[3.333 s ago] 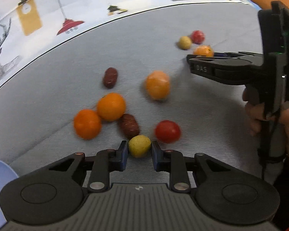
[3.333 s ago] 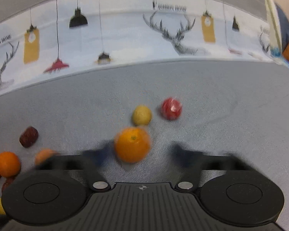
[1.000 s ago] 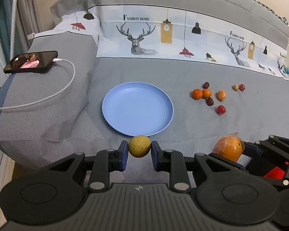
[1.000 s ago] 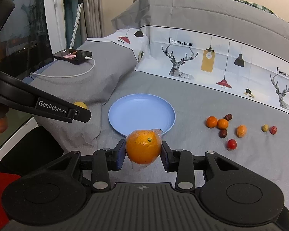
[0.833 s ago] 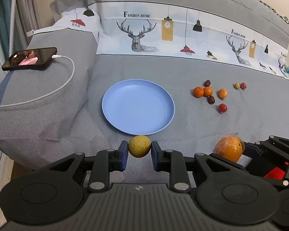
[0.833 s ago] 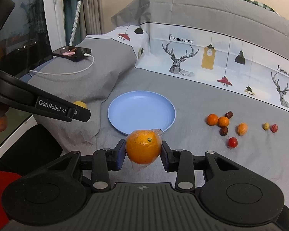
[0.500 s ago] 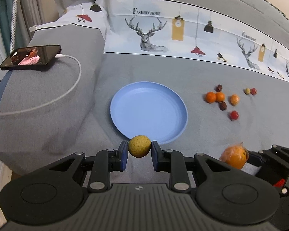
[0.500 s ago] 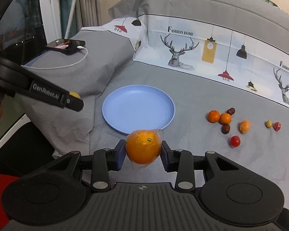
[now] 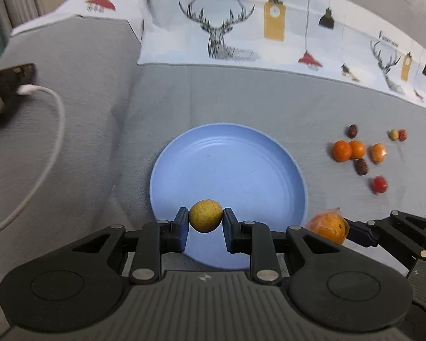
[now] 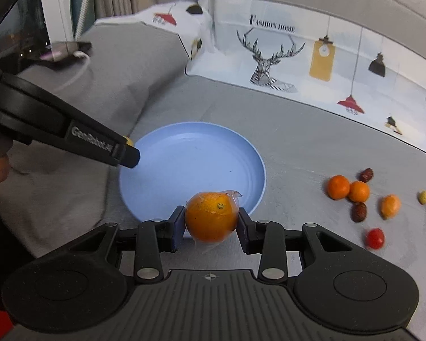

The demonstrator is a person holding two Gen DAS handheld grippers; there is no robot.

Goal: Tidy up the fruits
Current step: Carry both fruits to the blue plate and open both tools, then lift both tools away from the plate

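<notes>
My left gripper [image 9: 205, 223] is shut on a small yellow fruit [image 9: 205, 219] and holds it over the near edge of the blue plate [image 9: 241, 164]. My right gripper [image 10: 210, 226] is shut on a plastic-wrapped orange [image 10: 211, 216] at the near right rim of the same plate [image 10: 184, 159]. The orange also shows at the right of the left wrist view [image 9: 328, 227]. The left gripper's side [image 10: 71, 136] reaches in over the plate's left rim in the right wrist view. Nothing lies on the plate.
Several small fruits lie on the grey sheet right of the plate: two oranges [image 9: 348, 150], dark dates [image 9: 361, 166], a red tomato [image 9: 379, 184]. A phone [image 9: 2, 91] with a white cable [image 9: 48, 142] lies at the left. A deer-print pillow [image 9: 269, 34] is behind.
Both grippers have moved forward and down toward the plate with their fruits held. The plate now looks much larger and lies right under the fingertips.
</notes>
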